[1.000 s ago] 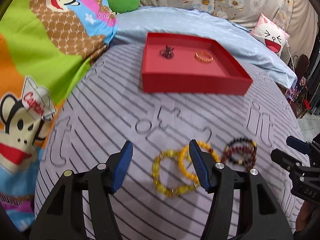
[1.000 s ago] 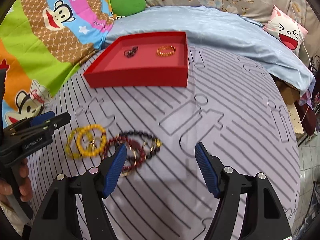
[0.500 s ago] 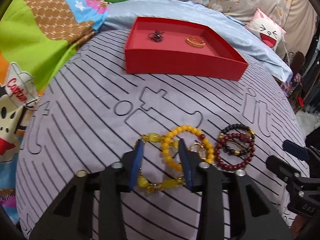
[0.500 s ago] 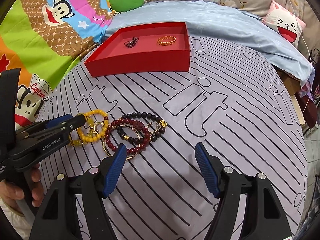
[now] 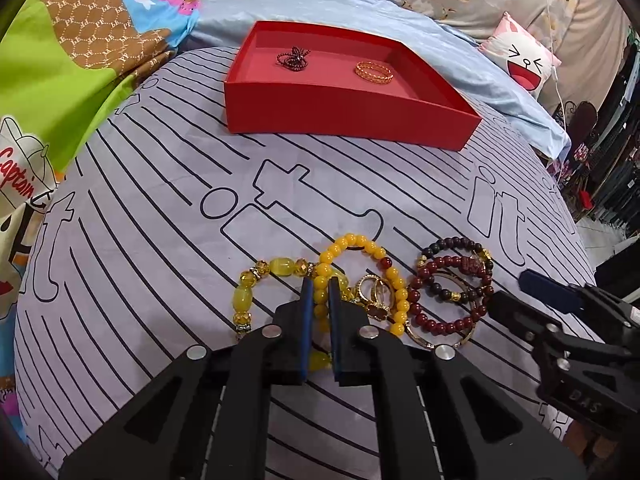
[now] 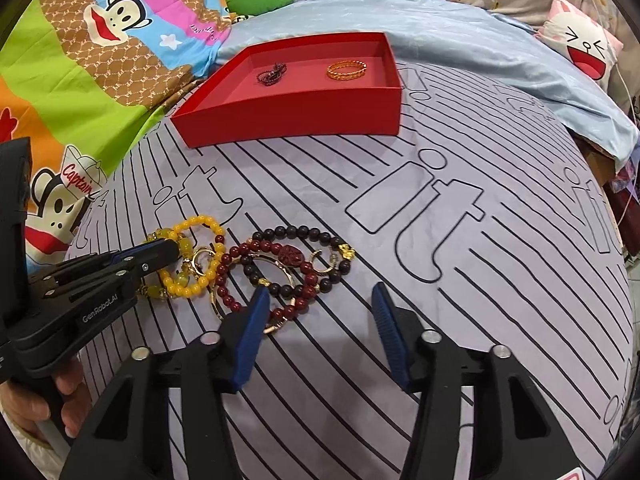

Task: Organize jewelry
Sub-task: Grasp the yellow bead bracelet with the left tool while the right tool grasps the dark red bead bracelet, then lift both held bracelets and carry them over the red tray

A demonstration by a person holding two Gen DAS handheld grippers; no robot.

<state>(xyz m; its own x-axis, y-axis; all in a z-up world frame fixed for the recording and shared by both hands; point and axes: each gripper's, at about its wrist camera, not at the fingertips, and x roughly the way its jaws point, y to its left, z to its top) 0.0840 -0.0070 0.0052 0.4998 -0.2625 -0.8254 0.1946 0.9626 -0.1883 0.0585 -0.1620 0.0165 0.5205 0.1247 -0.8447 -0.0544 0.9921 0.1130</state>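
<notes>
My left gripper (image 5: 319, 287) is shut on the yellow bead bracelet (image 5: 362, 245), which lies on the striped cloth and overlaps a paler yellow bracelet (image 5: 244, 300) and gold rings (image 5: 374, 292). A dark red and black bead bracelet pile (image 5: 452, 280) lies just right of them. My right gripper (image 6: 320, 298) is open and empty, low over the cloth, its left finger (image 6: 256, 312) at the edge of the dark red pile (image 6: 288, 258). The left gripper (image 6: 160, 254) shows there on the yellow bracelet (image 6: 196, 222).
A red tray (image 5: 344, 108) stands at the back with a dark chain (image 5: 294, 57) and a gold bracelet (image 5: 374, 72) inside; it also shows in the right wrist view (image 6: 296, 120). A cartoon blanket (image 5: 60, 60) lies left, a blue sheet (image 6: 480, 32) and a pillow (image 5: 520, 60) behind.
My left gripper dropped onto the yellow bracelets and closed from wide open to shut on the yellow bead bracelet. My right gripper moved a little nearer the dark red pile and stayed open.
</notes>
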